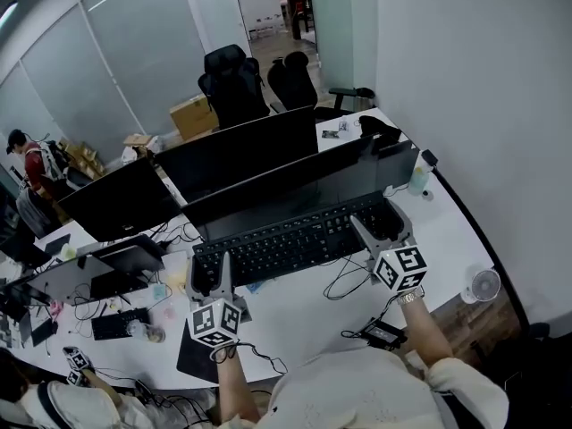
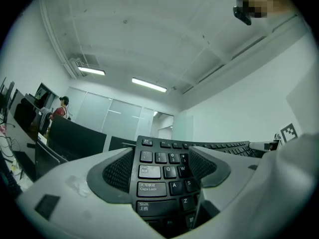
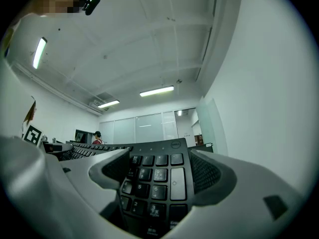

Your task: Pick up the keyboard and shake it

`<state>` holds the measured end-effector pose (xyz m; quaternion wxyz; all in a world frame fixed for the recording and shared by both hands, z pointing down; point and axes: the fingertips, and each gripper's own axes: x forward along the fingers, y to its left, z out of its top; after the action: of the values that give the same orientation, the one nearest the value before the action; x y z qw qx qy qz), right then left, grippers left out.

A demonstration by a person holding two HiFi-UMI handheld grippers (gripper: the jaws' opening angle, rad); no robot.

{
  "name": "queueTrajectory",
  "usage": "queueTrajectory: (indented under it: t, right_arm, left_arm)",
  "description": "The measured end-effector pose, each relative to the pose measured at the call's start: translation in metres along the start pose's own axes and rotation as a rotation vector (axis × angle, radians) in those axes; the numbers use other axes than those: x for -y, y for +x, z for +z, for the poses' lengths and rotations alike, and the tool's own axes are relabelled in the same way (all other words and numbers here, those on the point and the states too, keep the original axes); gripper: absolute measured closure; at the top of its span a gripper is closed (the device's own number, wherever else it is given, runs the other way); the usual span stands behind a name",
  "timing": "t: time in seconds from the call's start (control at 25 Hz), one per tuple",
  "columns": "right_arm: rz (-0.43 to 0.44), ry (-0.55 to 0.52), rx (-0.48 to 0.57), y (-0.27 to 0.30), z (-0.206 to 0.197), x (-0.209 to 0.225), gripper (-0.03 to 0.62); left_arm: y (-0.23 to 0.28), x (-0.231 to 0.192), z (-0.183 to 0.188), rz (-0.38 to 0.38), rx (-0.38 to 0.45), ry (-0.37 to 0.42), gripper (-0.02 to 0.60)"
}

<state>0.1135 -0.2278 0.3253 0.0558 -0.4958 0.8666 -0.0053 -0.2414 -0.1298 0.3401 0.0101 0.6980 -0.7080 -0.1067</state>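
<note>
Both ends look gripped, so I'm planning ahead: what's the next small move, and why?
Probably begin a short, gentle shake: the left gripper clamps the keyboard at its Caps Lock end and the right gripper at its numpad end, so both ends seem held.

- Head view: both ends of the long black keyboard [image 1: 290, 239] lie covered by the left gripper [image 1: 209, 280] and right gripper [image 1: 382, 232].
- Left gripper view: its lowest key rows disappear behind the jaws at the bottom edge.
- Head view, lower left: small desk clutter [image 1: 125, 323] is too small to identify.
</note>
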Motion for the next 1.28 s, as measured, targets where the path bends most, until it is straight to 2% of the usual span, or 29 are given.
queueTrajectory:
  t: [0.44, 0.96, 1.16, 1.28]
  right_arm:
    - [0.017, -0.04, 0.173, 0.0, 0.072, -0.012, 0.224]
    - [0.056, -0.084, 0.361, -0.013, 0.127, -0.032, 0.224]
    - [0.072, -0.111, 0.478, -0.029, 0.144, -0.035, 0.224]
    - [0.087, -0.122, 0.576, -0.042, 0.162, -0.043, 0.224]
  left_arm:
    - [0.002, 0.008, 0.073, -0.03, 0.176, 0.047, 0.255]
    - [-0.018, 0.014, 0.135, -0.039, 0.365, 0.093, 0.255]
    - [-0.033, 0.025, 0.152, -0.047, 0.465, 0.123, 0.253]
    - [-0.049, 0.031, 0.174, -0.055, 0.559, 0.163, 0.252]
